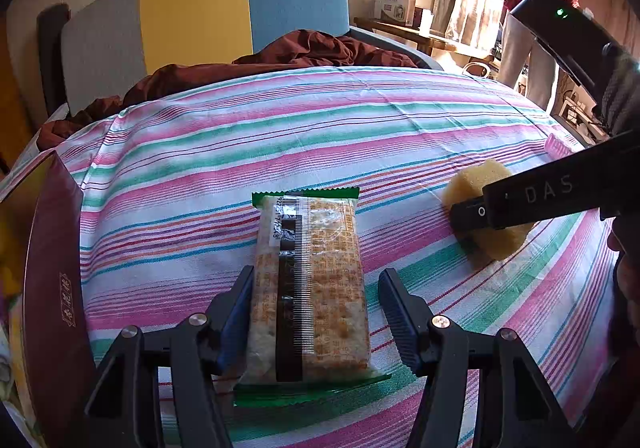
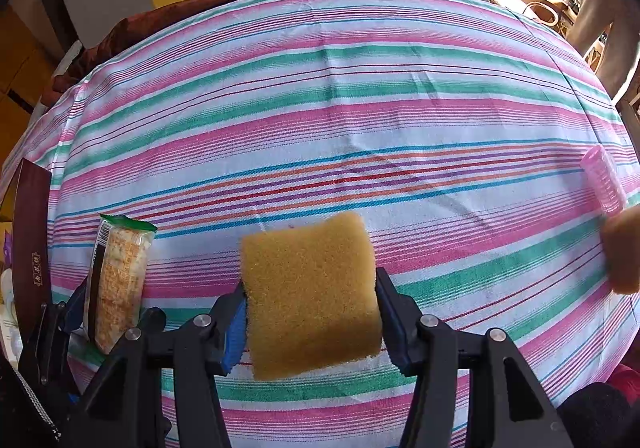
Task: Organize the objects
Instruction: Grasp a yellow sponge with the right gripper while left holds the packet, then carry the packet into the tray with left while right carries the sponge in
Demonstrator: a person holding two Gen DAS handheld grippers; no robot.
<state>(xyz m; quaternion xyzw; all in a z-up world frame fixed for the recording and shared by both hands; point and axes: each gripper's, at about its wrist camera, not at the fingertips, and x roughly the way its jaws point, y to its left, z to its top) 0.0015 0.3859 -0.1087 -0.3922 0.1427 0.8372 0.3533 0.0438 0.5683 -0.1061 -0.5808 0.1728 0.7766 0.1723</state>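
Your right gripper (image 2: 310, 322) squeezes the soft, light sponge (image 2: 310, 296) by its sides, just over the striped worktop (image 2: 320, 120). Your left gripper (image 1: 316, 312) stands open around the crinkly cracker packet (image 1: 310, 288). Pinch the packet's long sides gently; crackers break.

A table draped in a striped cloth (image 2: 340, 96) carries a cracker packet (image 1: 310, 288), with a yellow sponge (image 2: 310, 296) and pink roller (image 2: 604, 180) to its right
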